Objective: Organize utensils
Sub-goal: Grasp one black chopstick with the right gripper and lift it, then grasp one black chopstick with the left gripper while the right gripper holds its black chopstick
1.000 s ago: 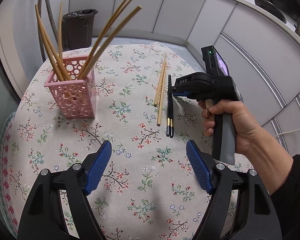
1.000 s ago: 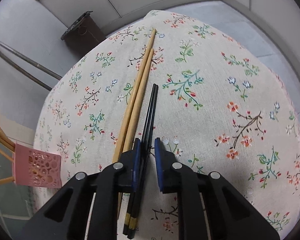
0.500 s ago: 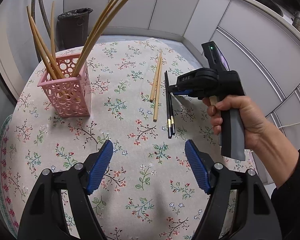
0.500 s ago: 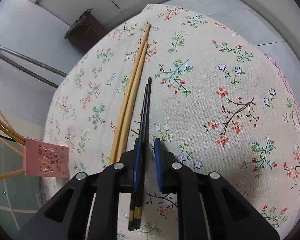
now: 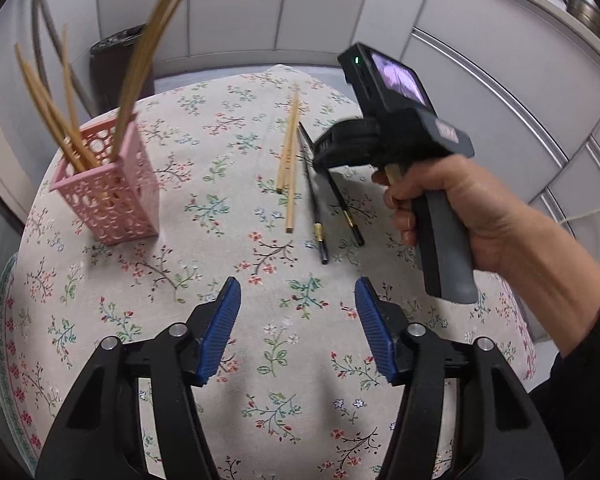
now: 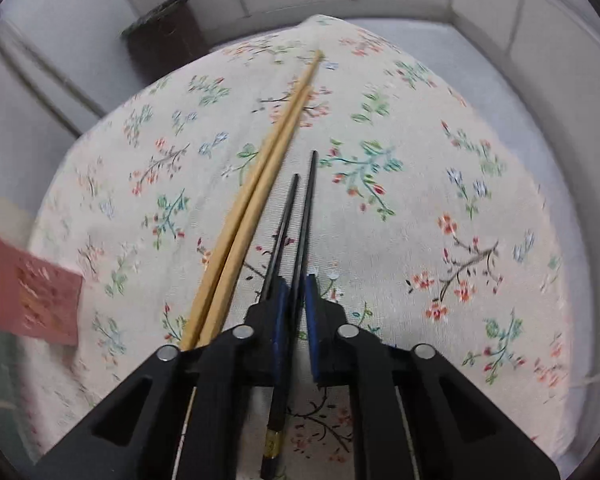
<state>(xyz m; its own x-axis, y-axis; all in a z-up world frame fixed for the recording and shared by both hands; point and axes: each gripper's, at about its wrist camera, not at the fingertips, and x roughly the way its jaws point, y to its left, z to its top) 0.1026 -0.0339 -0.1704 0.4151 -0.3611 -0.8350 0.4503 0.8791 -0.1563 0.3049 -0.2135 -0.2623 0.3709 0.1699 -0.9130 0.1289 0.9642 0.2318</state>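
The right gripper has its blue pads pressed on one black chopstick, which runs forward from between them. The other black chopstick lies just left of it, outside the pads, beside two wooden chopsticks. The left gripper is half spread and closing, with nothing between its pads. The pink holder stands far ahead on its left.

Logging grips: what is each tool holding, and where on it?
Right tool pinches one black chopstick near its gold-banded handle end. Left tool holds nothing, jaws closing.
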